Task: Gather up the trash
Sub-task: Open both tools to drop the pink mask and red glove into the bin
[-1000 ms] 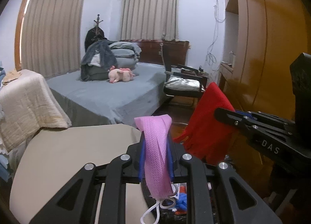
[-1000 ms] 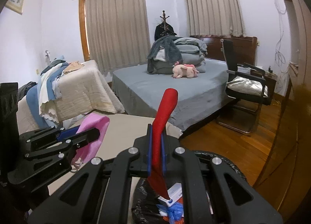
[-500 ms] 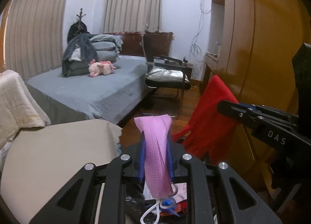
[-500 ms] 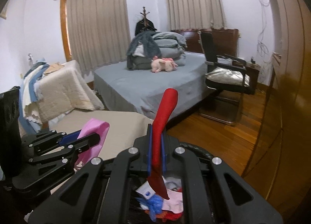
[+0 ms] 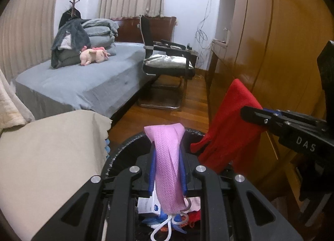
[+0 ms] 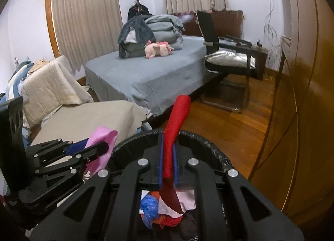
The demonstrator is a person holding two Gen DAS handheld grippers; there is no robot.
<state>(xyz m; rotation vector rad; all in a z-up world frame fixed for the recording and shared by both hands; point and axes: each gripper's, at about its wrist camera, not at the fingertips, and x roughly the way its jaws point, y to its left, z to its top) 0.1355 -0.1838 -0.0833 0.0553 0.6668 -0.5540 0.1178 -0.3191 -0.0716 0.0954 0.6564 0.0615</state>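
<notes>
- Both grippers have dropped toward the bin (image 5: pixel 125 142) since the earlier frames; its black-lined rim now sits right under them, and more of the rubbish inside shows
- Left gripper (image 5: pixel 167 170) pinches a pink mask (image 5: pixel 167 157) between its blue pads; the jaws have just been easing apart, yet the mask is not free, its white ear loops dangling into the bin's mouth
- Right gripper (image 6: pixel 167 157) clamps a red cloth (image 6: pixel 175 124); its jaws too have just been opening slightly, with the cloth between them, one end standing up over the bin, the other trailing down onto the rubbish
- Each piece runs lengthways along its gripper's pointing line, lower end straight above the bin's opening
- Neither hand looks nearer the bin; both pieces should fall in once the jaws open wider
- Seen from the bin, a beige-covered surface (image 5: pixel 52 147) lies beside its left rim, so the mask has the narrower margin
</notes>
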